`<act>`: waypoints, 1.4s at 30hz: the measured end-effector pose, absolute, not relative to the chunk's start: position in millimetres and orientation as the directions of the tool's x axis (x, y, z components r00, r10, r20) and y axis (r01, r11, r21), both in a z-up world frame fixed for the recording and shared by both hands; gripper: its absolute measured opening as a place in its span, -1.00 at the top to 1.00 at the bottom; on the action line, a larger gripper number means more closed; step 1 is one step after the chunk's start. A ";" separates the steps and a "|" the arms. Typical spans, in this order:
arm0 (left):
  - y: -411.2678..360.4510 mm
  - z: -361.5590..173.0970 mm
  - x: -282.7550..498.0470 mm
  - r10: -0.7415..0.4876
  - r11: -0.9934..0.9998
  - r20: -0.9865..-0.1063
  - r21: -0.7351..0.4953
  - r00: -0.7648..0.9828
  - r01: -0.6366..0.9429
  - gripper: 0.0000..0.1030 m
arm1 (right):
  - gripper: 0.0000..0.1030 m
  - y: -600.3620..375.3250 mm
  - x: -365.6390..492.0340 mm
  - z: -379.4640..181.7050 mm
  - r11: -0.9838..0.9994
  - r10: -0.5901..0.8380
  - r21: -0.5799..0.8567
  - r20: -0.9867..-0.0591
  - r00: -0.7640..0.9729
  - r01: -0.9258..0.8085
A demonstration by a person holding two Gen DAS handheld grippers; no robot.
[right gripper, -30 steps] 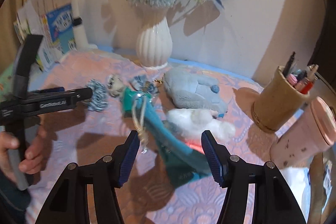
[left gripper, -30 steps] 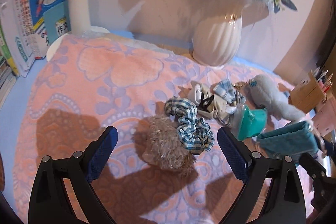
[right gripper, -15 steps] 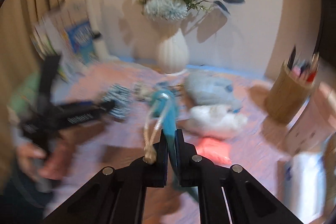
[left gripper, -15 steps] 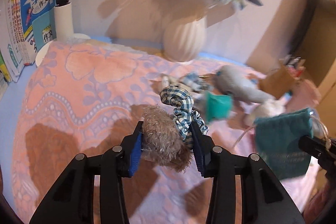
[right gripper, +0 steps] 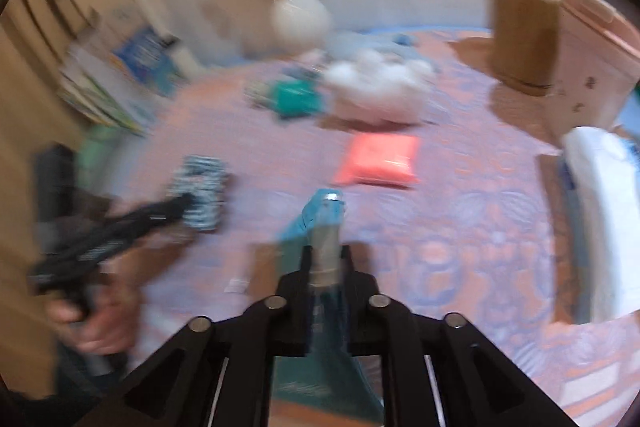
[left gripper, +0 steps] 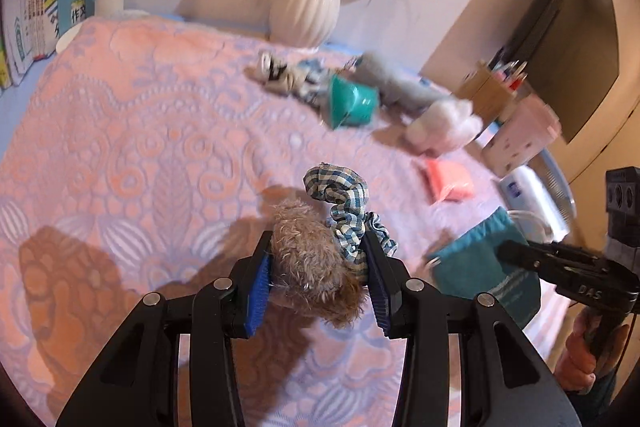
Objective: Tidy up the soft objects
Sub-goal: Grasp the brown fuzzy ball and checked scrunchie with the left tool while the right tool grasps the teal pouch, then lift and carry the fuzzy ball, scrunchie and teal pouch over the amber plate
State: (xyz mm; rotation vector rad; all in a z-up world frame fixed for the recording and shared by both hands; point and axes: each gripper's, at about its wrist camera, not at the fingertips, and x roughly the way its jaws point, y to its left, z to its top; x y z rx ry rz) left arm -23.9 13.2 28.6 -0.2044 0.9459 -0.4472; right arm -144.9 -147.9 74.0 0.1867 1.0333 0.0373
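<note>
Left gripper point(left gripper: 318, 267) clamps brown plush point(left gripper: 314, 267) plus checked scrunchie point(left gripper: 344, 203), held above pink blanket point(left gripper: 140, 147). Right gripper point(right gripper: 326, 267) jaws opening, teal pouch point(right gripper: 320, 227) between pads, blurred. Coral pad point(right gripper: 380, 159), white fluff point(right gripper: 376, 91), vase point(left gripper: 306, 7) beyond.

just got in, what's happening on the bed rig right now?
A person is sorting soft things on a pink patterned blanket. The left gripper is clamped on a fuzzy brown plush together with a blue checked scrunchie. The right gripper has a teal drawstring pouch between its jaws, which are opening slightly. A white fluffy toy and a coral pouch lie untouched.
</note>
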 end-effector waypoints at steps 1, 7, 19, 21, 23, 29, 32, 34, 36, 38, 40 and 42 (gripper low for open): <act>11.7 23.8 -23.6 -0.446 0.895 -0.742 -0.353 0.500 0.274 0.23 | 0.33 -149.4 -142.9 67.2 0.982 0.126 0.180 -0.860 0.495 0.062; 11.8 26.6 -28.7 -0.450 0.892 -0.727 -0.341 0.519 0.296 0.21 | -0.46 -159.2 -152.8 47.9 0.935 0.261 0.343 -0.836 0.482 0.089; 12.6 26.6 -30.0 -0.453 0.891 -0.723 -0.344 0.522 0.297 0.21 | -0.81 -76.0 -181.2 30.6 1.000 0.011 -0.001 -0.873 0.488 -0.025; 11.8 26.7 -29.9 -0.449 0.893 -0.725 -0.339 0.522 0.297 0.21 | -0.49 -83.3 -186.8 35.9 0.999 0.037 0.036 -0.859 0.510 -0.012; 11.6 26.4 -29.8 -0.447 0.894 -0.726 -0.336 0.523 0.297 0.21 | -0.01 -95.3 -190.2 39.1 0.998 0.045 0.056 -0.852 0.521 0.005; 0.3 32.3 -34.4 -0.393 0.915 -0.739 -0.255 0.547 0.313 0.21 | 0.62 -113.7 -196.6 49.0 0.995 0.072 0.101 -0.830 0.554 0.022; -10.6 46.3 -39.0 -0.402 0.907 -0.726 -0.235 0.557 0.349 0.21 | 0.66 -117.4 -198.8 63.1 0.997 0.048 0.077 -0.799 0.600 0.024; -18.6 60.5 -41.3 -0.433 0.894 -0.703 -0.255 0.563 0.369 0.21 | 0.67 -128.9 -205.5 81.1 0.995 0.042 0.087 -0.764 0.643 0.039; -30.3 77.3 -43.0 -0.475 0.873 -0.674 -0.279 0.565 0.401 0.21 | 0.67 -140.5 -213.1 97.5 0.993 0.037 0.102 -0.734 0.678 0.056; -48.0 96.5 -46.2 -0.513 0.848 -0.644 -0.282 0.567 0.448 0.21 | 0.67 -157.2 -222.6 117.8 0.991 0.007 0.100 -0.693 0.721 0.086; -67.2 112.0 -50.2 -0.535 0.831 -0.622 -0.266 0.571 0.489 0.21 | 0.67 -174.6 -231.2 135.4 0.989 -0.027 0.094 -0.656 0.754 0.117; -93.6 130.1 -54.1 -0.562 0.807 -0.599 -0.244 0.571 0.538 0.21 | 0.67 -194.6 -240.6 151.9 0.983 -0.060 0.101 -0.621 0.781 0.155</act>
